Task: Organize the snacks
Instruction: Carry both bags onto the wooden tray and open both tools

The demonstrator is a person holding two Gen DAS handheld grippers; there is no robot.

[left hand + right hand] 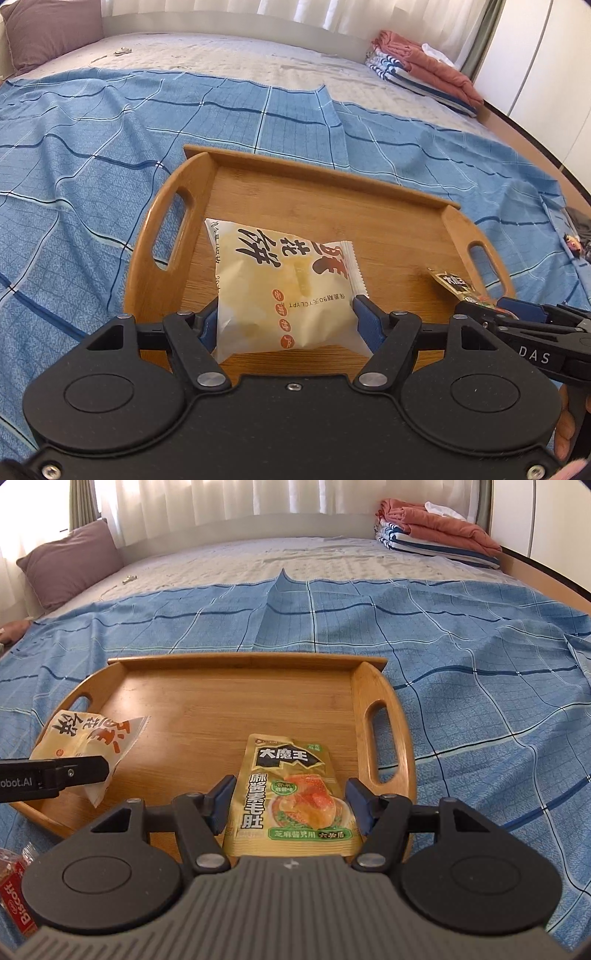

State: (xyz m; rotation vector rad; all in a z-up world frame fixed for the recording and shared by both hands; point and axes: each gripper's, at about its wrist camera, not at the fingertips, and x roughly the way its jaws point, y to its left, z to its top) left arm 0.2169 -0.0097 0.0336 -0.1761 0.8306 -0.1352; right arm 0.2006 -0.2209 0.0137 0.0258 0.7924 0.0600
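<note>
Both packets sit over the wooden tray on the bed, each gripped across its width. Left gripper has its jaws clamped on the sides of the pale pastry packet, over the tray's left half near the left handle; it looks light, puffy and soft, contents likely crumbly, so hold by the edges without squeezing. Right gripper has its jaws closed on the yellow sauce-snack pouch, near the tray's right handle; flat, floppy, slick film (could slide out). A red biscuit pack lies off the tray's near-left corner.
</note>
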